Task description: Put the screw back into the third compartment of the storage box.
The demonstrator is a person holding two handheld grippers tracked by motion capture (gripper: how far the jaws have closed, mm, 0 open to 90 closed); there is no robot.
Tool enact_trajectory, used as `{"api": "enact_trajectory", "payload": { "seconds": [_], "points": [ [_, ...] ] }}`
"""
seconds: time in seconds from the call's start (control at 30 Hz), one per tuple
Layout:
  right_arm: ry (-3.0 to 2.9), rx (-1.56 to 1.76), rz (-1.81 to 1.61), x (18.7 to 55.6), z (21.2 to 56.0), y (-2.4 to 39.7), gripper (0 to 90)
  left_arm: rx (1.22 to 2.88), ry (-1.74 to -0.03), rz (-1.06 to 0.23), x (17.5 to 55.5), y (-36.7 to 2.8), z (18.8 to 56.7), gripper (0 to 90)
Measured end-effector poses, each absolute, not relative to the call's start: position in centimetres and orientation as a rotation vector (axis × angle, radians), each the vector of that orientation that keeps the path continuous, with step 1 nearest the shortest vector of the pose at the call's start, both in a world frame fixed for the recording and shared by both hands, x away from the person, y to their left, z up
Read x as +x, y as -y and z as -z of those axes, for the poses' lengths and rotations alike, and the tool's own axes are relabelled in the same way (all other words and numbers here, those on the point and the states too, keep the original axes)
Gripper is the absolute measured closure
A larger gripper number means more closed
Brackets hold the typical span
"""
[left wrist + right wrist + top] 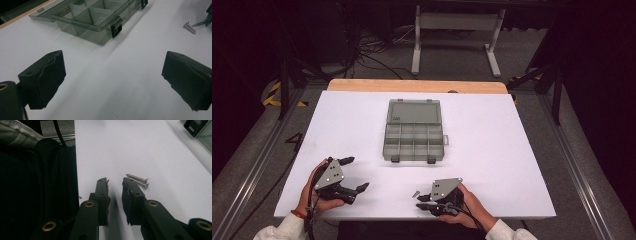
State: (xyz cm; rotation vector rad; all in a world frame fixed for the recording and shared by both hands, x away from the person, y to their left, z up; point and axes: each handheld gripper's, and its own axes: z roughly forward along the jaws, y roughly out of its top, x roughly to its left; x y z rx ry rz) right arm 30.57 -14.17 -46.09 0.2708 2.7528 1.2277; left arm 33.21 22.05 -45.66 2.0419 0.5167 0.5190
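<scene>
White tabletop (492, 165): right gripper (115, 182) jaws nearly closed, empty, just beside two screws (137, 180); left gripper (112, 75) jaws wide, empty.

Two shiny metal screws (137, 180) lie on the smooth matt white tabletop (492, 150); the compartment box (414, 135) is translucent grey glossy plastic.

**Dark workroom around a white-topped table**

A white tabletop (492, 150) fills the middle of the frame, a wooden edge strip (417, 85) along its far side. Grey carpet floor (452, 55) spreads behind. At upper centre stands a white table frame (457, 30); black cables (372, 55) tangle at upper left. Yellow-black hazard tape (274, 95) marks the left floor. The corners lie dark.
</scene>
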Motion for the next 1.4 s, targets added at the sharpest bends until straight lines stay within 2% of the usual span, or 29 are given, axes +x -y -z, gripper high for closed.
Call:
{"api": "enact_trajectory", "payload": {
  "seconds": [0.43,0.63,0.97,1.4],
  "points": [
    [-2.697,0.358,-1.202,31.1,46.0,14.6,65.0,2.043,-0.518,-0.514,33.2,-22.1,45.7,5.9],
    [-2.714,0.376,-1.211,31.4,46.3,14.3,68.7,2.042,-0.519,-0.513,33.3,-22.1,45.7,6.0],
    [-2.735,0.397,-1.196,31.8,46.1,13.7,88.4,2.022,-0.516,-0.514,33.2,-22.2,45.5,5.7],
    [-2.721,0.398,-1.191,31.9,45.9,13.9,88.6,1.984,-0.521,-0.516,33.2,-22.7,45.3,4.3]
  ]
}}
